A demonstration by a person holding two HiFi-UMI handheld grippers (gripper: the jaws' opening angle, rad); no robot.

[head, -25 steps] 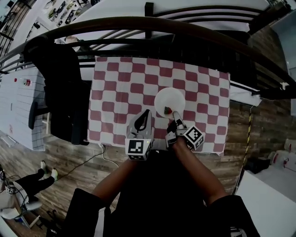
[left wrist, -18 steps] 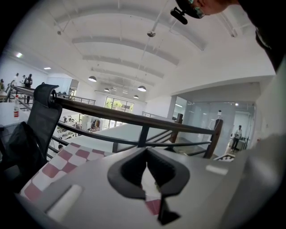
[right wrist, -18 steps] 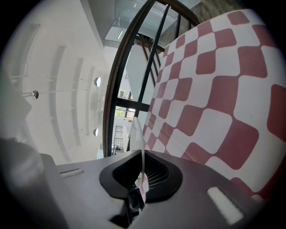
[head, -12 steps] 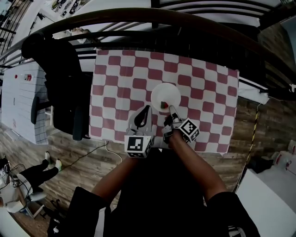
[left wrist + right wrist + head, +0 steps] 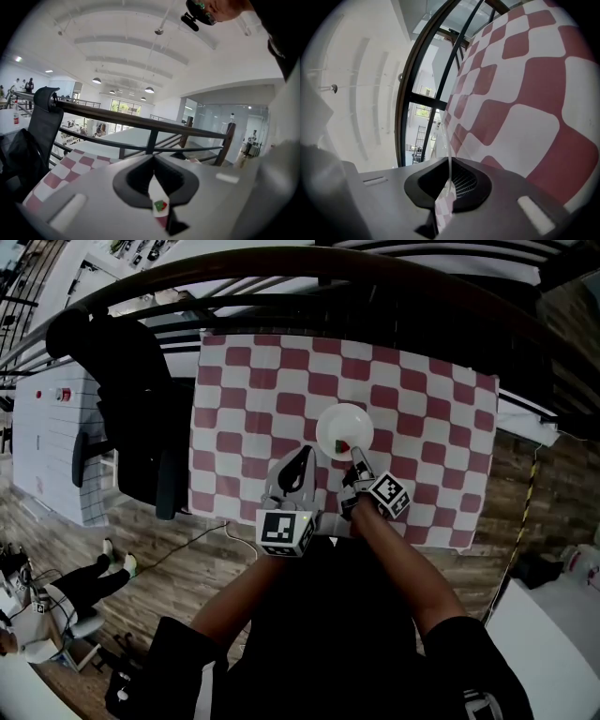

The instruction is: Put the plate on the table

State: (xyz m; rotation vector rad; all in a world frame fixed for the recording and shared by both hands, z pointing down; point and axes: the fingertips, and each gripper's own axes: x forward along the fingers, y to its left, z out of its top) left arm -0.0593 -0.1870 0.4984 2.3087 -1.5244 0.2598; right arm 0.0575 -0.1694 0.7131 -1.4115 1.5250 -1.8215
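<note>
A small round white plate, marked red and green near its rim, is gripped at its near edge by the closed jaws of the right gripper. It is held low over the table covered with a red-and-white checked cloth; contact with the cloth cannot be made out. The left gripper is seen just beside the plate, its jaws pressed together on nothing.

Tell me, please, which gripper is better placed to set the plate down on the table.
Right: the right gripper is shut on the near rim of the plate; the left gripper is shut and empty beside it.
</note>
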